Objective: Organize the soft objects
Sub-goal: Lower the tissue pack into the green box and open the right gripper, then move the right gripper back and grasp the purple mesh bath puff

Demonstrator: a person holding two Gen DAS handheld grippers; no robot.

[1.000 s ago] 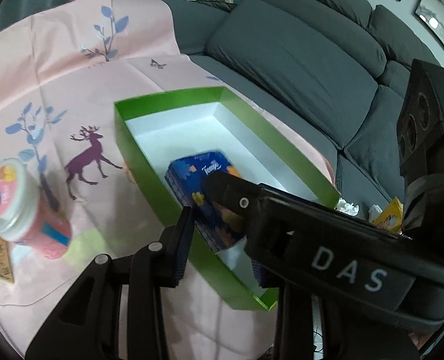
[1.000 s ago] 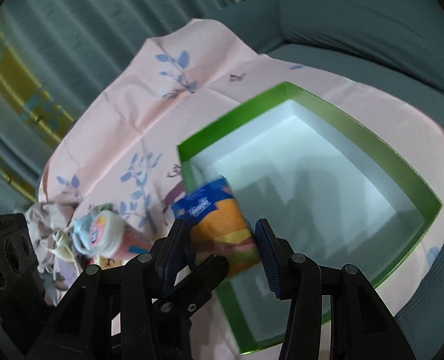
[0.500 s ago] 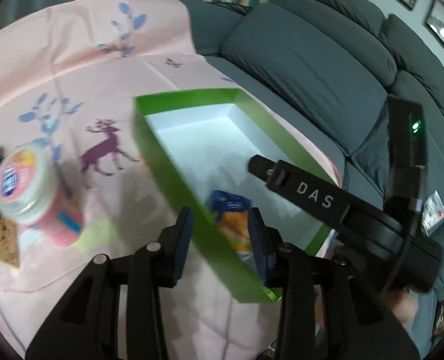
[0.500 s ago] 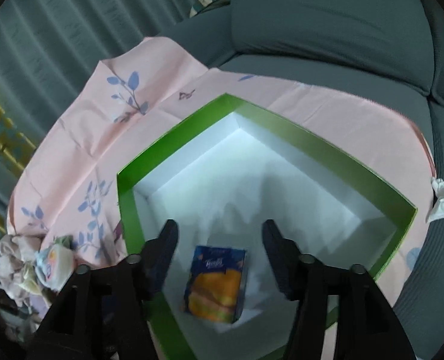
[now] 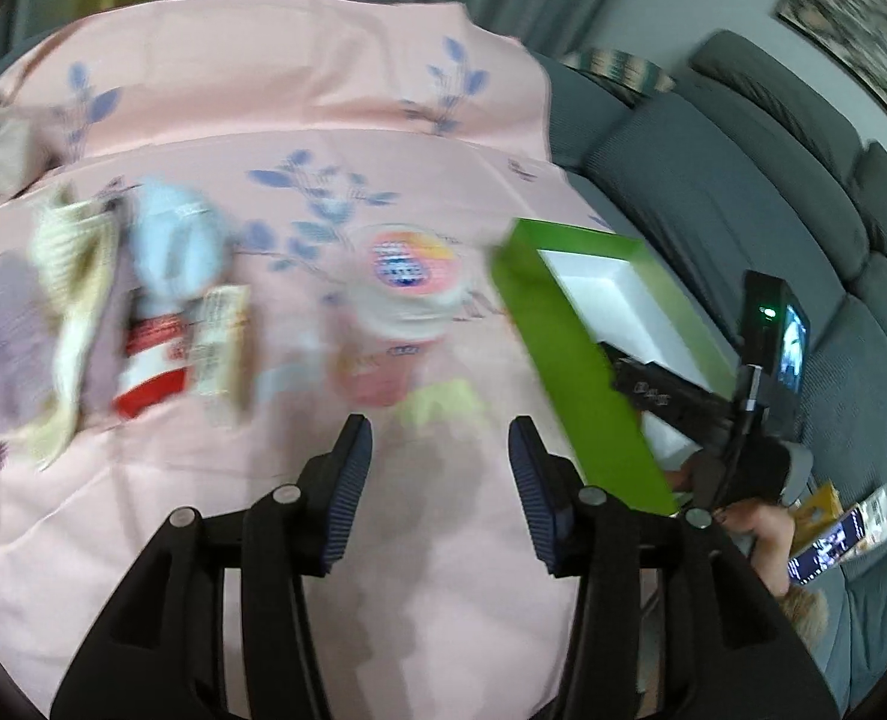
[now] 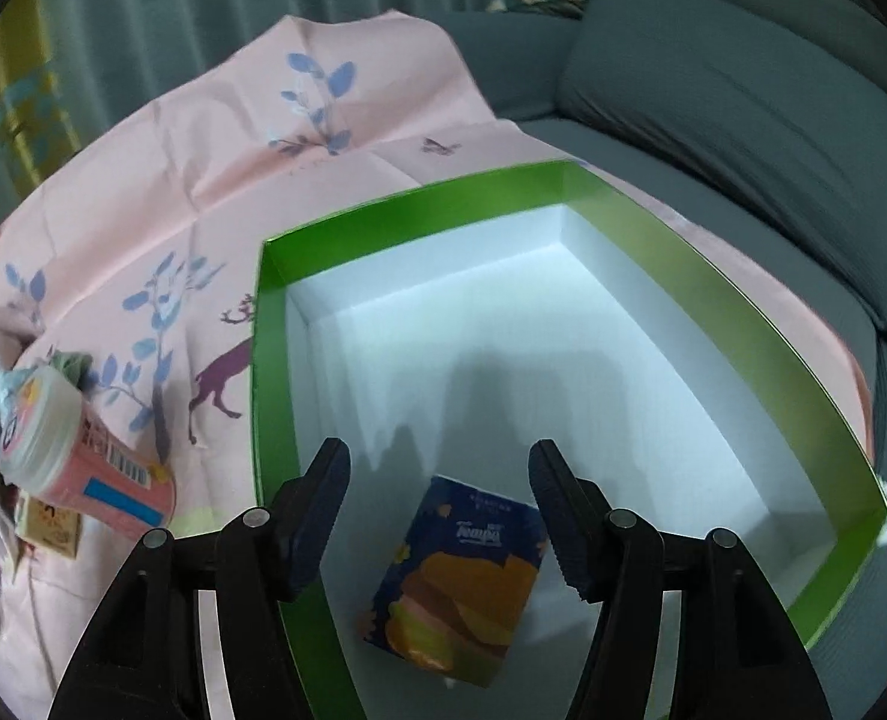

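Pink cloth-covered counter (image 5: 215,528) beside grey sofa (image 6: 743,90).
Tissue pack (image 6: 461,570) lying in green box (image 6: 713,300), near corner, likely just dropped; right gripper (image 6: 440,483) fingers apart above it. Left gripper (image 5: 440,456) opening, empty, aimed toward pink tub (image 5: 404,294).

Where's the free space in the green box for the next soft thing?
Most of the green box floor is bare, from the tissue pack in the near corner to the far walls. Outside, cloth near the pink tub is crowded with wrappers and fabric.

Both wrist views angled down, close over the pink cloth (image 5: 335,96), sharing the green box (image 6: 737,324)
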